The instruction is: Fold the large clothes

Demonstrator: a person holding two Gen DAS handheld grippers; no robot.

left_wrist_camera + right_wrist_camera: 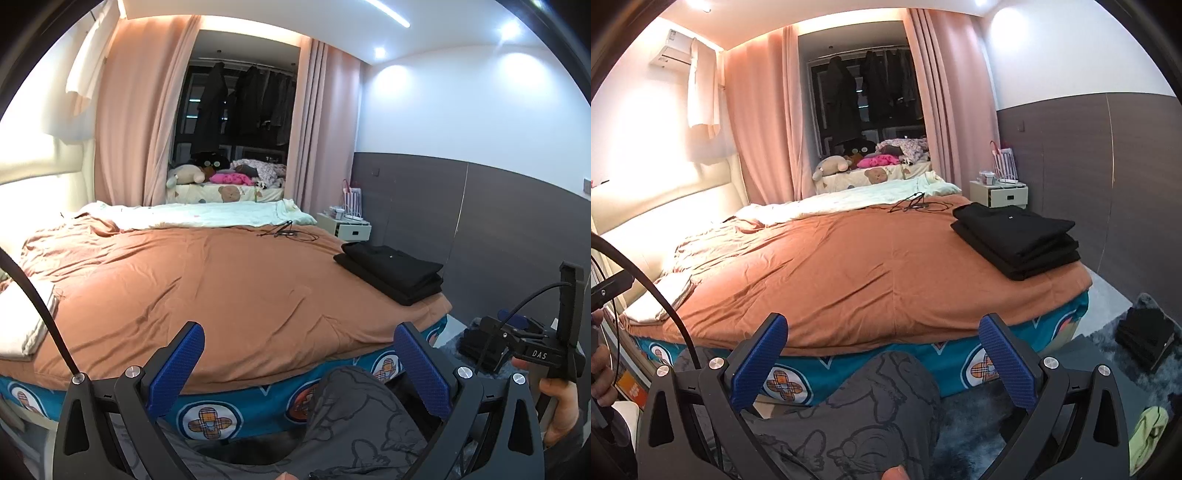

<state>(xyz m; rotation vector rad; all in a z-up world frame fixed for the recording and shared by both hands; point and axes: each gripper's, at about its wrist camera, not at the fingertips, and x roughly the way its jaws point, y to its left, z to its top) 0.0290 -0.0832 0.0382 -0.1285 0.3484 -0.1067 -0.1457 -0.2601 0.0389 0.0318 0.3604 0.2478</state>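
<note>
A stack of folded black clothes [391, 272] lies on the right side of the bed's orange cover [207, 280]; it also shows in the right wrist view [1017, 236]. More black clothes [1145, 338] lie on the blue rug at the right. My left gripper [299, 362] is open and empty, held in front of the bed's near edge above my knee. My right gripper [882, 354] is open and empty, also in front of the bed; its body shows in the left wrist view [532, 350].
Black cables [916, 205] lie on the far part of the cover. Folded white cloth [22, 321] sits at the bed's left edge. A white nightstand [999, 194] stands at the far right. A yellow-green item [1148, 432] lies on the rug. My knee [879, 398] is in grey trousers.
</note>
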